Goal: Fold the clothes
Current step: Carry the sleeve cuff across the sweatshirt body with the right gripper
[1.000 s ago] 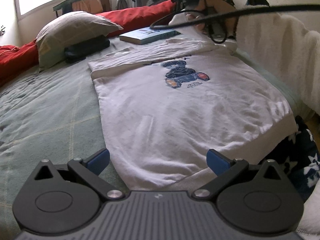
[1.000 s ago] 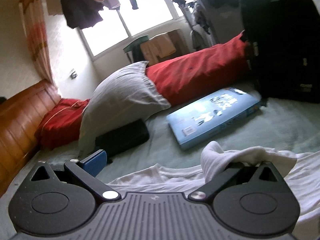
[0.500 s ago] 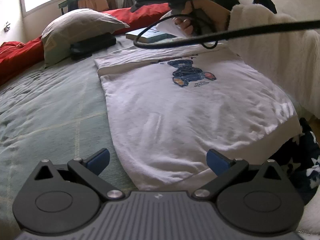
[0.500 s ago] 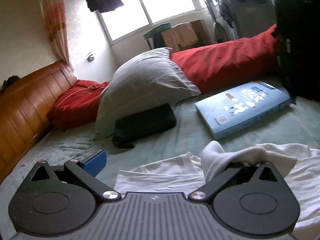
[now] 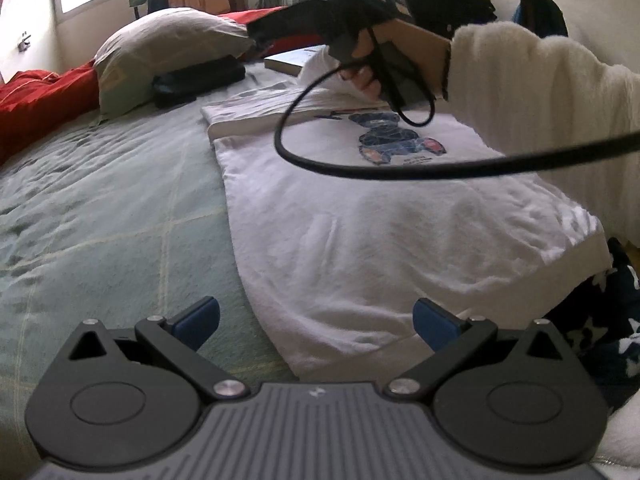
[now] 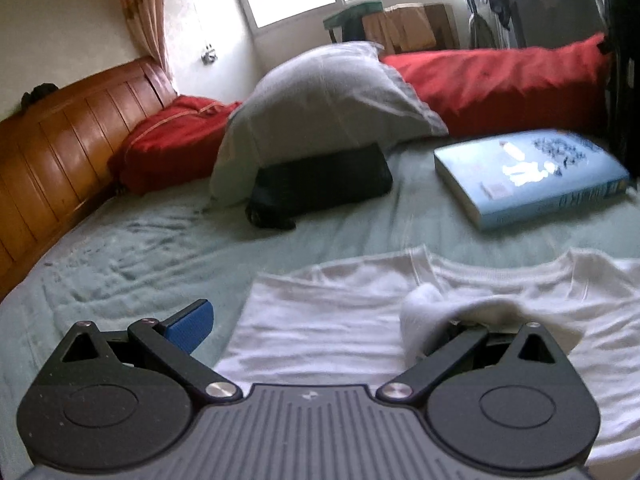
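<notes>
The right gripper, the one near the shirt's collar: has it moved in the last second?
Yes. In the left wrist view the right gripper has risen and swung left, from beside the blue book to in front of the pillow.

Shirt (image 5: 360, 216) on bed (image 5: 100, 208); behind it, book (image 6: 528, 176) right of pillow (image 6: 320, 108).

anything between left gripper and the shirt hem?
Nothing visible. The left gripper, jaws open, hangs right over the near hem of the white shirt, with only bedspread beside it. The black cable loops higher up, over the chest.
</notes>
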